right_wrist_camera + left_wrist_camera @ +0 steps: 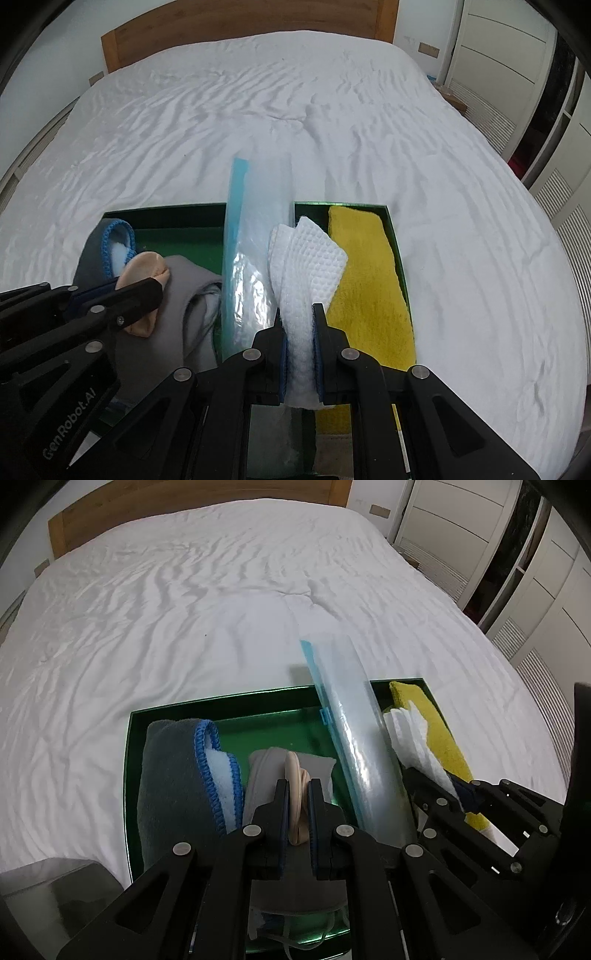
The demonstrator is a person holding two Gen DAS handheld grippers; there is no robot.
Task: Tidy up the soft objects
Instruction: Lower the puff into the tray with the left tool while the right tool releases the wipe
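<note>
A green tray [258,698] lies on the bed and holds soft things. My left gripper [297,786] is shut on a beige soft pad [293,775], above a grey cloth [266,771]; the pad also shows in the right wrist view [144,267]. A grey towel with blue trim [173,775] lies at the tray's left. My right gripper [300,314] is shut on a white waffle cloth [314,266], above a yellow towel [365,280]. A clear zip bag with a blue seal [351,731] stands tilted between the two grippers; it also shows in the right wrist view [255,236].
The white wrinkled bedsheet [184,609] spreads beyond the tray up to a wooden headboard [166,502]. White wardrobe doors [517,554] stand at the right. A dark object [74,890] sits at the lower left by the bed's edge.
</note>
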